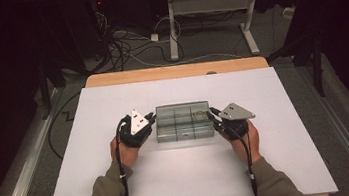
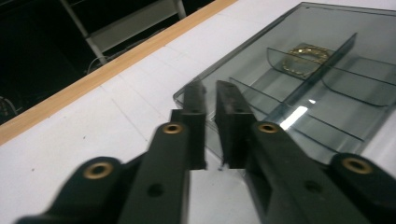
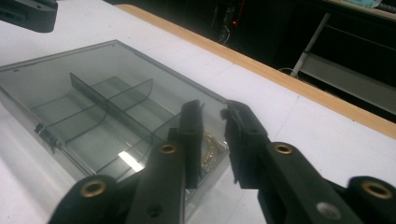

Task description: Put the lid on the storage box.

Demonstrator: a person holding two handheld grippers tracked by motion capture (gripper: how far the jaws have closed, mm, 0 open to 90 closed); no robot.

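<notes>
A clear grey compartment box (image 1: 184, 122) lies shut in the middle of the white table sheet (image 1: 187, 177). A gold chain (image 2: 306, 58) rests in its far right compartment. My left gripper (image 1: 150, 117) is at the box's left end. In the left gripper view its jaws (image 2: 211, 91) stand a thin slit apart, closed on the rim of the box (image 2: 303, 93) near a corner. My right gripper (image 1: 210, 113) is at the right end. Its jaws (image 3: 212, 109) stand wider apart, straddling the corner of the box (image 3: 93, 107) just above the chain (image 3: 211, 147).
The sheet covers a wooden table whose bare far edge (image 1: 174, 71) shows beyond it. Behind stand the white legs of another table (image 1: 172, 28) and loose cables (image 1: 121, 46) on the floor. A person's sleeves come in at the bottom.
</notes>
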